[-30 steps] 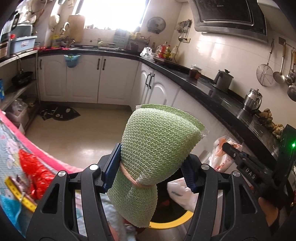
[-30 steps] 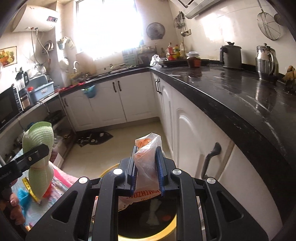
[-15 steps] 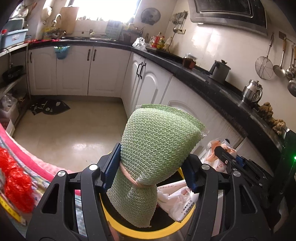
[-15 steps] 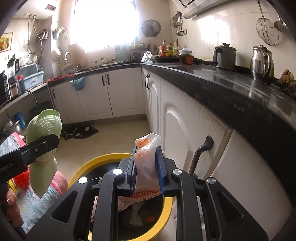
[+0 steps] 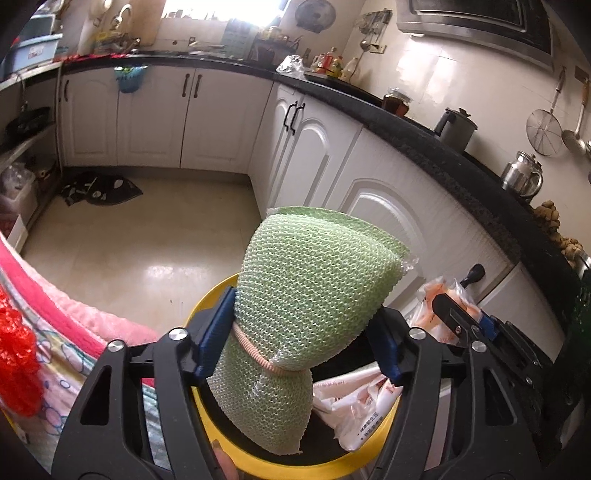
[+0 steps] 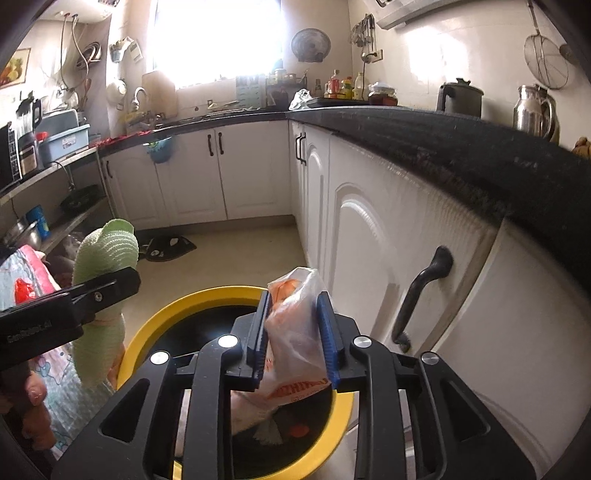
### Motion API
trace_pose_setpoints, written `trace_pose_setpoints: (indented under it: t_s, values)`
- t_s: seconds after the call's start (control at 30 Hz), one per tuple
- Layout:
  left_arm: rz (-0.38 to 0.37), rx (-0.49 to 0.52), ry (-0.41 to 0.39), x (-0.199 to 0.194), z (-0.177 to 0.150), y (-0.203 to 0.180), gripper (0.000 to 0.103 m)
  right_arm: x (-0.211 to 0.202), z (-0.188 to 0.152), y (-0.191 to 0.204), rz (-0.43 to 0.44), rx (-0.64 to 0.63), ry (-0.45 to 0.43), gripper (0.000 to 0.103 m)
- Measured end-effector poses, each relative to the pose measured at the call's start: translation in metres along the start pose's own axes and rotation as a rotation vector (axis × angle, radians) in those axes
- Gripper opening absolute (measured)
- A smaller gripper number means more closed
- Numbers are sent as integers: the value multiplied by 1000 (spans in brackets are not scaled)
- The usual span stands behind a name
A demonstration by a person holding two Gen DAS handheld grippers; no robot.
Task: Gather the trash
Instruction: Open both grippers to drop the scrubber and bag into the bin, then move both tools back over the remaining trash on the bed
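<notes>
I hold both grippers over the yellow bin (image 6: 147, 332) so the trash falls in. The left gripper (image 5: 299, 343) has just been opening, right pad clear of the green scrubber (image 5: 310, 280). The right gripper (image 6: 293, 332) has just been opening too, pads loose beside the plastic bag (image 6: 295, 332).

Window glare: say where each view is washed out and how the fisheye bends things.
Left wrist: window blown out at top edge, floor shows a bright reflection, counter curves. Right wrist: window washes out detail, counter edge bows, corners vignette black.

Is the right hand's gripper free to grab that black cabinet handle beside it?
Probably not yet: a plastic bag sits between the right gripper's just-opening fingers, though nothing blocks the cabinet handle.
</notes>
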State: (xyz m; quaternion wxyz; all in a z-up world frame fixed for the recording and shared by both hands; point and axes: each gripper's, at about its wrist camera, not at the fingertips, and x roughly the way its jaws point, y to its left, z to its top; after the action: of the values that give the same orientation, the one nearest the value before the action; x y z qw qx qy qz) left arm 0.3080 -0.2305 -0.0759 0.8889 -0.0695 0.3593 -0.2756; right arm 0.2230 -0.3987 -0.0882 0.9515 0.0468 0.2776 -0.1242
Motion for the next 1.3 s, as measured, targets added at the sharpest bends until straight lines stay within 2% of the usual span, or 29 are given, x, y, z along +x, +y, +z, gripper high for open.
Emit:
trace_pose_setpoints:
  t_s: [0.07,0.13,0.4,0.6,1.3]
  values:
    - [13,-25,6,1,0,5,62,2,-1,-1,15,17,11,29]
    - [22,-39,7,0,-1,8,71,1,-1,-2,24,28,17,36]
    - [62,-52,-17,-27,1,17,92,-9,3,1,48,48,2,55]
    - [90,-32,-65,-62,3,20,92,-25,7,11,78,39,-19,64]
    - [237,-80,-207,-171,-11,60,92,-81,24,64,225,-57,-91,71]
